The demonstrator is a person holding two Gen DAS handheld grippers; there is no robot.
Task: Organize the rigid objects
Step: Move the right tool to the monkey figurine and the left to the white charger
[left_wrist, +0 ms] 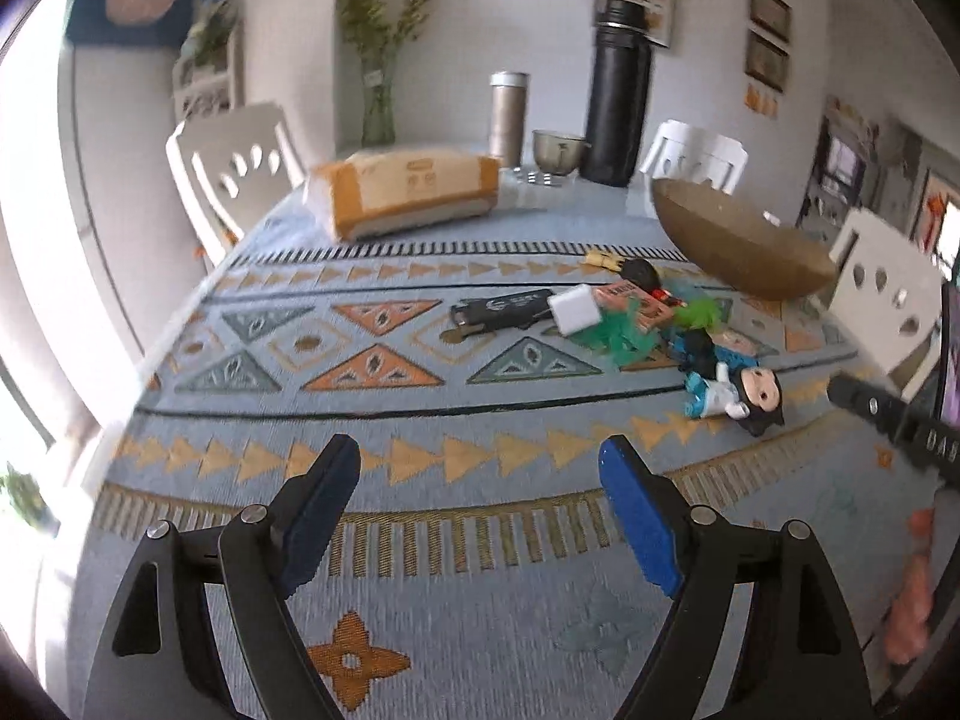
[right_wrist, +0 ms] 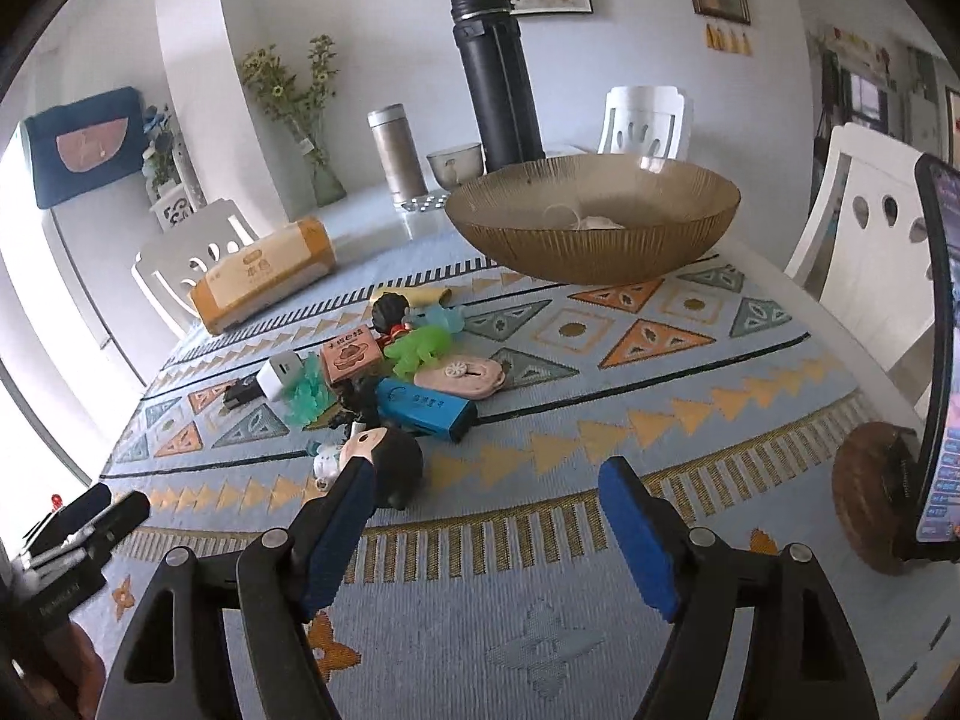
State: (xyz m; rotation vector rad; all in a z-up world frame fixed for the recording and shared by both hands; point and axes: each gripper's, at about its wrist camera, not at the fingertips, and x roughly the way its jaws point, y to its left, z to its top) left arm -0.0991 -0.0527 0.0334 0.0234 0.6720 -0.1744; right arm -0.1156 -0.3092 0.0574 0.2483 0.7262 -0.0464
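Note:
A pile of small objects lies mid-table: a black-haired doll figure [right_wrist: 384,459] [left_wrist: 747,399], a blue box [right_wrist: 423,405], a pink flat case [right_wrist: 465,377], a green toy [right_wrist: 420,345], an orange stamp box [right_wrist: 351,360], a white charger cube [right_wrist: 279,383] [left_wrist: 576,309] and a black lighter [left_wrist: 501,309]. A brown ribbed bowl [right_wrist: 594,219] [left_wrist: 738,240] stands behind them. My left gripper [left_wrist: 480,468] is open and empty over the cloth, left of the pile. My right gripper [right_wrist: 486,486] is open and empty, its left finger just in front of the doll.
A tissue pack [left_wrist: 408,192], a metal tumbler [right_wrist: 396,150], a small steel bowl [right_wrist: 456,165] and a tall black flask [right_wrist: 498,84] stand at the back. A phone on a wooden stand [right_wrist: 936,360] is at the right edge. White chairs surround the table.

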